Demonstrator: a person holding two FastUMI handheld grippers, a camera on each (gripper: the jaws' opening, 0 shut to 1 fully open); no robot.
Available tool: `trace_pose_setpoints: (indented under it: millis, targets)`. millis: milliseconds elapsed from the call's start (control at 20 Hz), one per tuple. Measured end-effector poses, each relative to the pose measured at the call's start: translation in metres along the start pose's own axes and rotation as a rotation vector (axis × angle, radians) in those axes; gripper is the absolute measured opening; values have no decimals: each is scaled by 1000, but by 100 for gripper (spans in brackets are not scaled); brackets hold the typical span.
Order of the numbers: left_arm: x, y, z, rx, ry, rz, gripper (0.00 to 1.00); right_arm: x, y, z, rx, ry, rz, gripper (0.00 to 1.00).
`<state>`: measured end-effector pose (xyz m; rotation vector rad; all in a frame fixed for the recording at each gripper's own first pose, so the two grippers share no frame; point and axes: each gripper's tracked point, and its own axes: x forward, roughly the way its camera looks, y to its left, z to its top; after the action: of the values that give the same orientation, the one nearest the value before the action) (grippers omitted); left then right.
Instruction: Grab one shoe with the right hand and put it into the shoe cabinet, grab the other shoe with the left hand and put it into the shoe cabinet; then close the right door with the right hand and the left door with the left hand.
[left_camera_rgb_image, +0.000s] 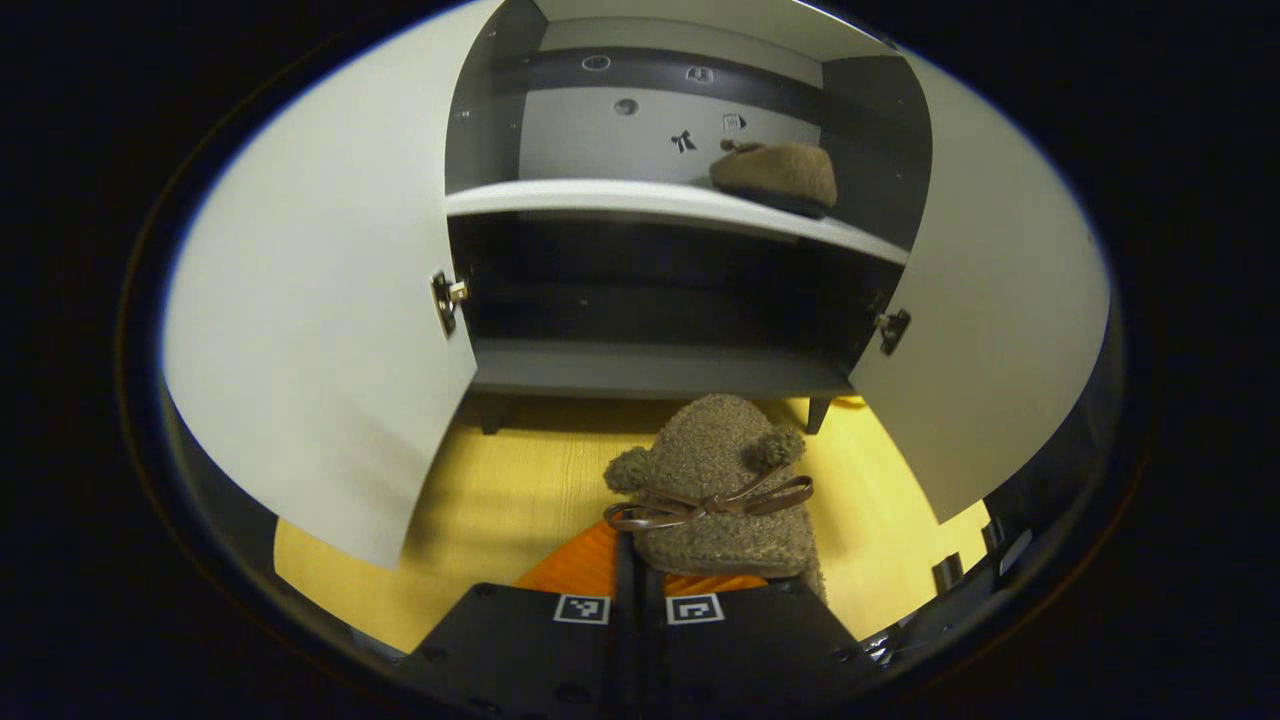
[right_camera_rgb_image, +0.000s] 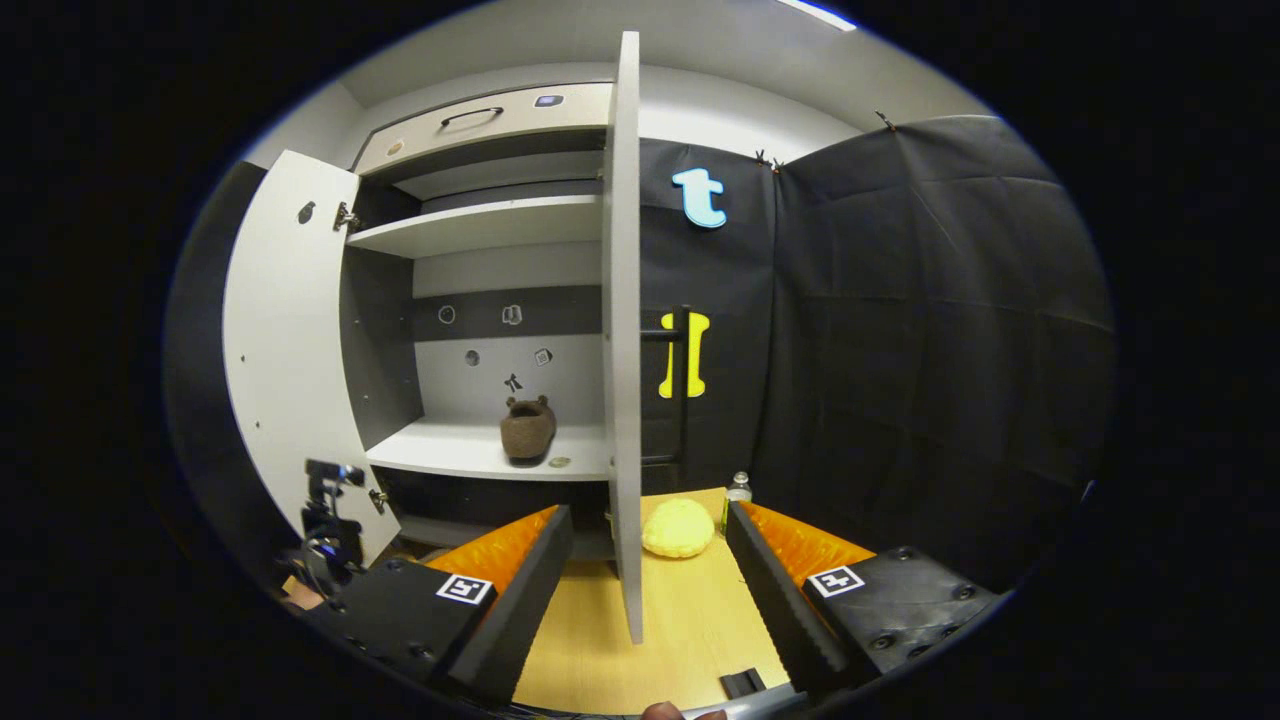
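Fuzzy brown shoe (left_camera_rgb_image: 720, 490) before cabinet (left_camera_rgb_image: 660, 365); other shoe (left_camera_rgb_image: 778, 175) shelved.

A staged recording booth: black cloth walls (right_camera_rgb_image: 930, 330) at three o'clock, white two-door shoe cabinet (right_camera_rgb_image: 480, 300) at eleven, pale wooden floor (right_camera_rgb_image: 690, 600).

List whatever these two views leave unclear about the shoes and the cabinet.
- Left gripper view: the held shoe has its heel end hidden behind the left claw.
- Left gripper view: the lower compartment is too dark to read.
- Right gripper view: the right door, seen edge-on, hides the shelf behind it.
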<state>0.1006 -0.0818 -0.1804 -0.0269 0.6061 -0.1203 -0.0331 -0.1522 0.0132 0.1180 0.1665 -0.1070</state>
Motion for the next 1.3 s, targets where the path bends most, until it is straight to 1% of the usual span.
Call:
trace_pose_setpoints:
  millis: [150, 350, 450, 550, 600, 750, 900, 1000, 1150, 1300]
  targets:
    - [-28, -10, 64, -6, -52, 10, 6, 8, -18, -6, 12, 8, -30, 98]
    - [-40, -12, 155, 6, -151, 43, 6, 15, -36, -7, 17, 7, -53, 98]
    - [-32, -9, 191, -1, -182, 67, 6, 17, -42, -6, 8, 1, -57, 99]
    - [-17, -7, 228, -52, -211, 64, 6, 19, -47, -8, -1, 3, -59, 98]
    - [-8, -2, 245, -62, -223, 70, 6, 20, -50, -11, -7, 7, -64, 98]
    - [23, 20, 294, -42, -250, 137, 6, 21, -56, -14, -12, 16, -75, 98]
    - [64, 29, 322, -55, -228, 152, 6, 22, -61, -16, -19, 16, -85, 98]
    - [92, 38, 333, -41, -198, 179, 6, 22, -64, -16, -22, 15, -94, 98]
    - [126, 45, 339, -27, -151, 205, 6, 24, -66, -16, -17, 16, -105, 99]
    - [156, 49, 336, -34, -105, 212, 6, 25, -66, -17, -21, 21, -116, 98]
